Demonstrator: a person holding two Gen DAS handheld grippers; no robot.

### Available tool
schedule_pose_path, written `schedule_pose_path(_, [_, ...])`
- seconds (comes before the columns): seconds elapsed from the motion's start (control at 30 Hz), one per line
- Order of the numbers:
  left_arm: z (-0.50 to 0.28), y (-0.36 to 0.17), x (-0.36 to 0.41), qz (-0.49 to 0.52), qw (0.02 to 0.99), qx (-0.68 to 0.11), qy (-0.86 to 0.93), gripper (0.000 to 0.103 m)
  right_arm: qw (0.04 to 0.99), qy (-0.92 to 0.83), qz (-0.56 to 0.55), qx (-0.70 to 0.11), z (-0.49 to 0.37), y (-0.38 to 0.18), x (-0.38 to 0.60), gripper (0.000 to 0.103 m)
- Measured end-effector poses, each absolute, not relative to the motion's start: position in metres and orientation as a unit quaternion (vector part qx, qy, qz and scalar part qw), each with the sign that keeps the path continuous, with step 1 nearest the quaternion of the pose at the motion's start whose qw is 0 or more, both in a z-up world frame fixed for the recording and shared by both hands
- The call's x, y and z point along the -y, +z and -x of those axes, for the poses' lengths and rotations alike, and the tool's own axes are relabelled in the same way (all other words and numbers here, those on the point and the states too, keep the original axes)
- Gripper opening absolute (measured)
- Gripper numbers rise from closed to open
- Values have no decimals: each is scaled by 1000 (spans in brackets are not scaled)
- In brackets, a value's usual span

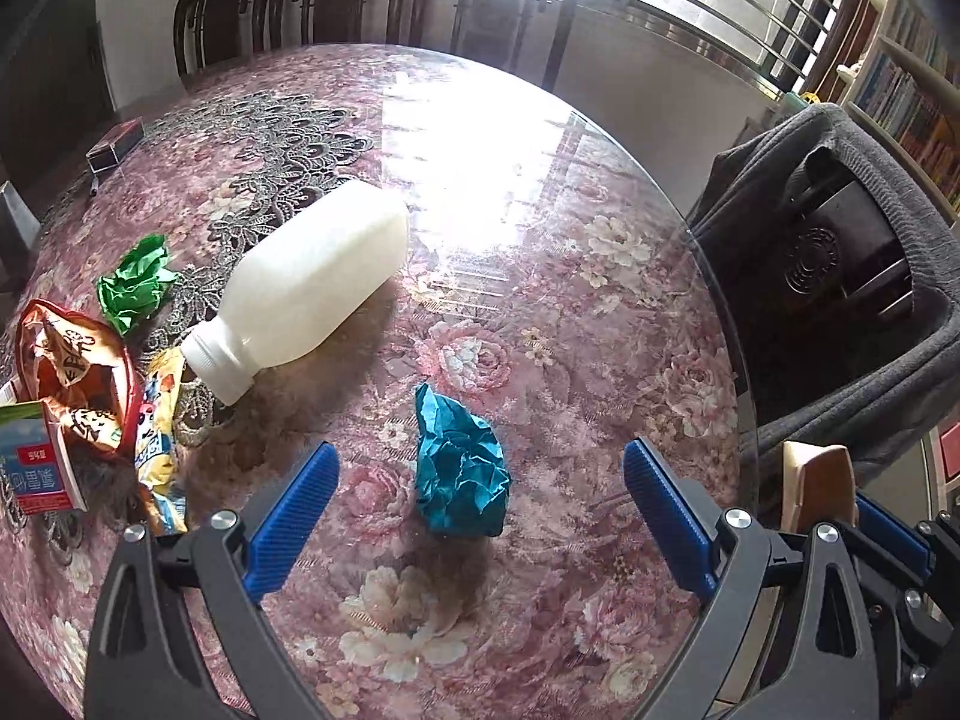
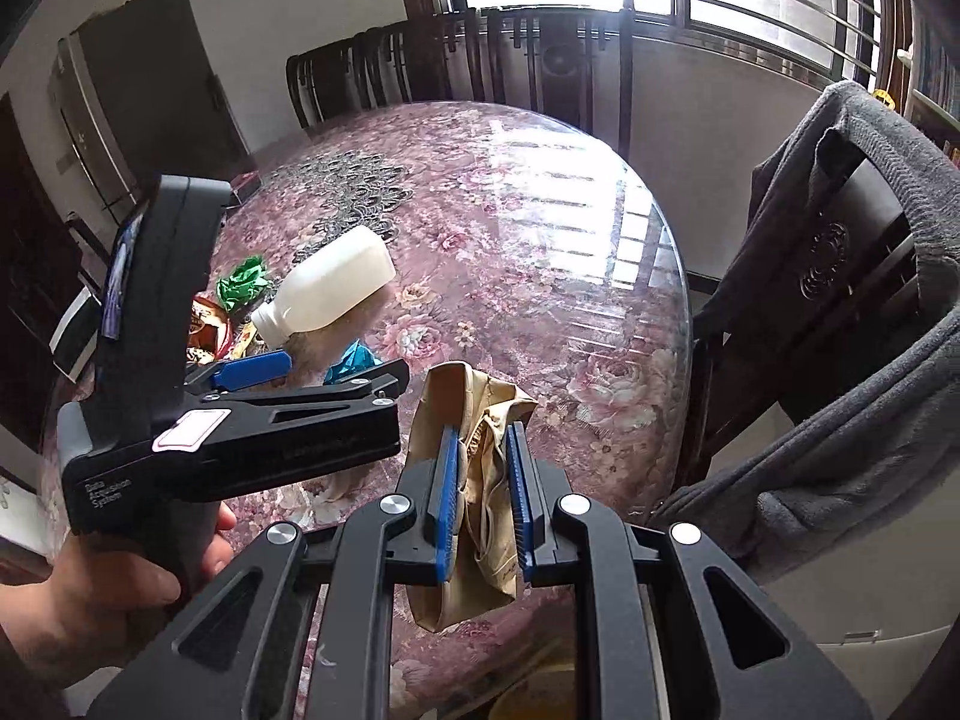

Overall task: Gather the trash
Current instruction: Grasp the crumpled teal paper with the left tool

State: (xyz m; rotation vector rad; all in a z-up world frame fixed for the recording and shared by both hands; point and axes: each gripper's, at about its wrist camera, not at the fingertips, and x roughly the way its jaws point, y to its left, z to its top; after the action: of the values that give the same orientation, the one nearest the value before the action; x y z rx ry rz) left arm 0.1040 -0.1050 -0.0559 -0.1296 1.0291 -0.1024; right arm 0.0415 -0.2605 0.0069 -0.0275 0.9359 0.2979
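A crumpled teal paper ball (image 1: 459, 468) lies on the floral table between the fingers of my open left gripper (image 1: 480, 474), which hovers over it. A white plastic bottle (image 1: 306, 282) lies on its side further back. A green paper ball (image 1: 137, 283), a red snack bag (image 1: 78, 378), a yellow wrapper (image 1: 159, 444) and a small carton (image 1: 36, 462) lie at the left. My right gripper (image 2: 485, 462) is shut on a tan paper bag (image 2: 474, 450), held at the table's near right edge. The left gripper (image 2: 312, 369) also shows in the right wrist view.
The round table (image 1: 540, 192) has a glass top and a dark lace runner (image 1: 282, 138). A chair draped with a grey garment (image 1: 840, 300) stands at the right edge. More chairs (image 1: 372, 6) line the far side. A small box (image 1: 114, 144) lies at far left.
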Motion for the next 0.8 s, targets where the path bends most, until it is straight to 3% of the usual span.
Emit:
schedule_pose_path(0.13, [-111, -64, 107, 59, 862, -500, -50, 85, 883, 140, 8, -447, -44, 9, 262, 16])
schedule_pose_path(0.2, [-116, -71, 108, 58, 856, -512, -49, 63, 884, 139, 6, -447, -46, 10, 262, 16])
schedule_pose_path(0.47, [-123, -88, 105, 58, 839, -538, -53, 38, 882, 138, 4, -450, -50, 8, 258, 16])
schedule_pose_path(0.8, [-116, -86, 100, 69, 844, -527, -65, 36, 882, 139, 4, -451, -47, 7, 256, 16])
